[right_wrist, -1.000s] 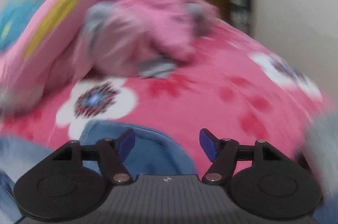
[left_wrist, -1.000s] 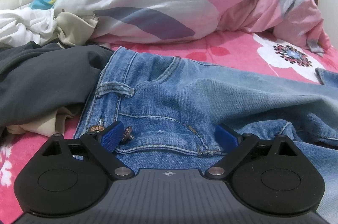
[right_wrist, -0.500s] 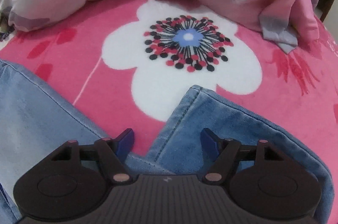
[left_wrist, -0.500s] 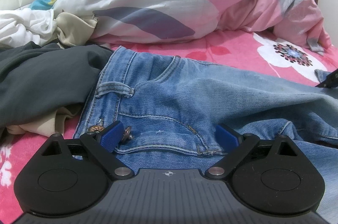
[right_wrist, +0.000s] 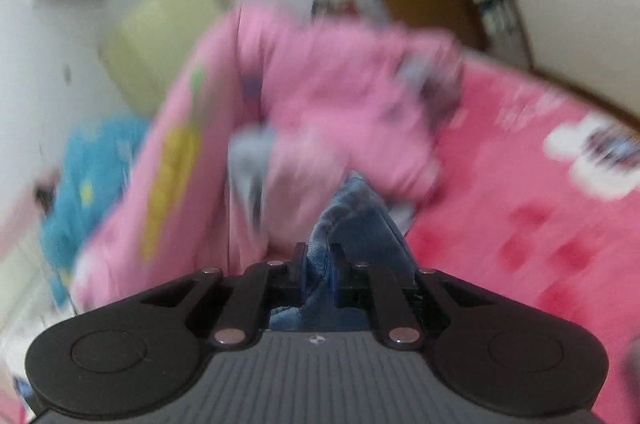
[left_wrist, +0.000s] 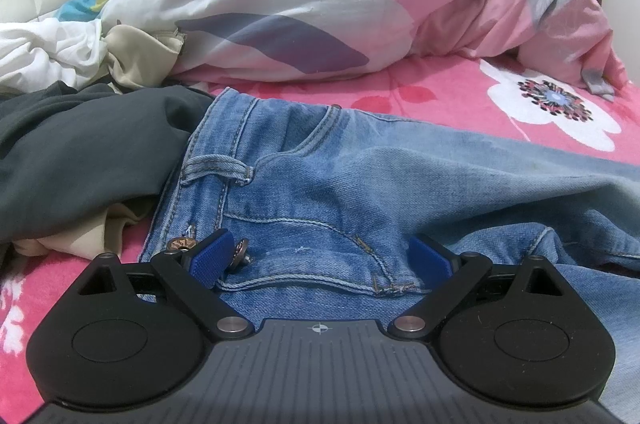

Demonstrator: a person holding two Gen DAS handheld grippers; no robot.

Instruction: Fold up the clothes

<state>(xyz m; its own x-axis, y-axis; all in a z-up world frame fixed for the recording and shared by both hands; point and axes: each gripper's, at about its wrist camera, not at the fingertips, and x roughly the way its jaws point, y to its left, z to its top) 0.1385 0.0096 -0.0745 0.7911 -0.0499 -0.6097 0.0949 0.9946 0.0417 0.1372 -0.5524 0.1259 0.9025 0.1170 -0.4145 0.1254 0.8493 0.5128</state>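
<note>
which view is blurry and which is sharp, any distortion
Left wrist view: sharp, jeans stitching crisp, left claw open; fisheye bends the edges and darkens the corners. Right wrist view: heavy motion smear over the pink quilt and wall; only the right claw, shut on denim, stays fairly clear.

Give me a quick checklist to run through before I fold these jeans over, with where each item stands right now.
1. Right gripper has denim: ok, its fingers are closed on a bunch of the jeans.
2. Which part of the jeans it holds: cannot tell, the right wrist view is blurred.
3. Left gripper gripping the waist: not ok, its fingers stand open over the jeans' fly area, holding nothing.
4. Waistband lying flat: ok, it rests spread on the pink bedsheet.
5. Waist clear of other clothes: not ok, the dark grey garment lies against the waistband edge.
6. Duvet clear of the jeans: ok, it sits behind them.
</note>
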